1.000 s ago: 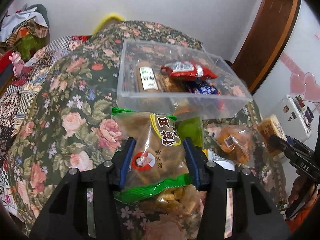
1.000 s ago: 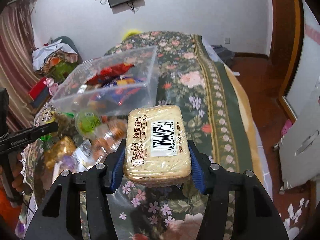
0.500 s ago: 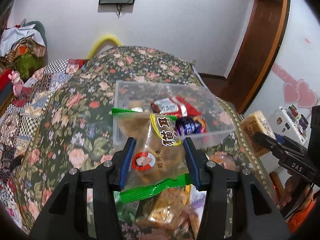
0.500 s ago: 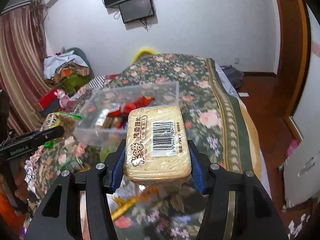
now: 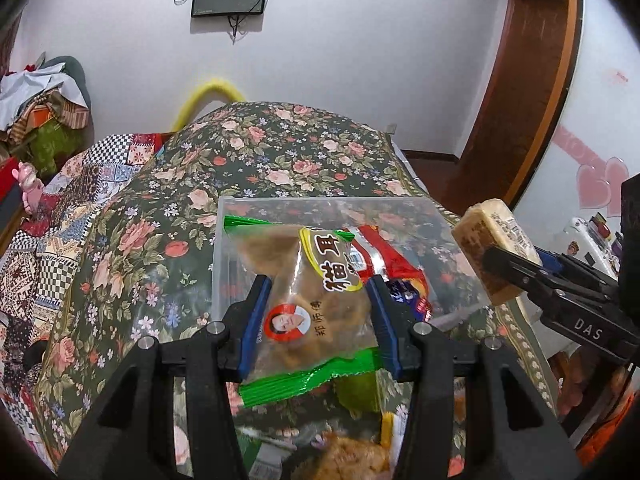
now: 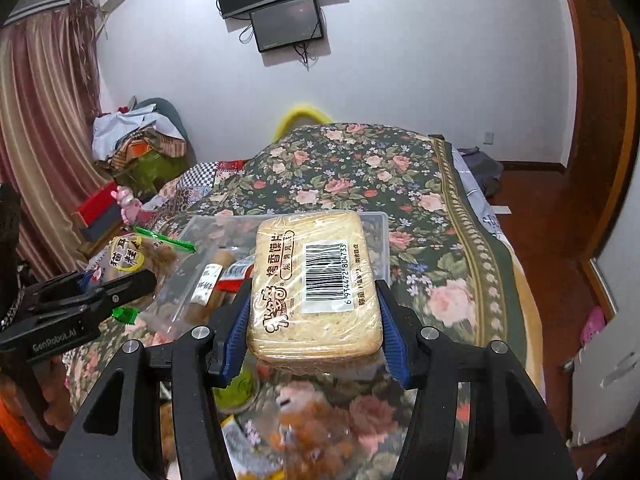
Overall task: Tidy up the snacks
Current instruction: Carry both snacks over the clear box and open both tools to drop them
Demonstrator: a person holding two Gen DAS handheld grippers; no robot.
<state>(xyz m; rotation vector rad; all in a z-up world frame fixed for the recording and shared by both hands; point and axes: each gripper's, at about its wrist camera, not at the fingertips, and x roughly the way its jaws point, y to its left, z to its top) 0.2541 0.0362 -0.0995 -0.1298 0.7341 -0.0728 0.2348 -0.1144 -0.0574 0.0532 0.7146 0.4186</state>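
Floral bedspread [image 5: 280, 152] is filling both views, and the clear plastic bin [image 5: 224, 248] is sitting on it toward the near edge of the bed, already holding a red packet [image 5: 394, 258] and a few other snacks. Compared with a second ago, both hands are rising and swinging in over the loose pile at the near edge, so the bin is now lying directly under and ahead of each load. The left gripper [image 5: 316, 320] is clamping the green-edged bag of fried snacks [image 5: 308, 304] between its blue pads, held above the bin's near wall. The right gripper [image 6: 314, 324] is pinching the wrapped toast-slice pack [image 6: 316, 280], barcode up, over the bin's right side. Judging by this, both snacks are on their way in together; release over the open bin looks like the next step.
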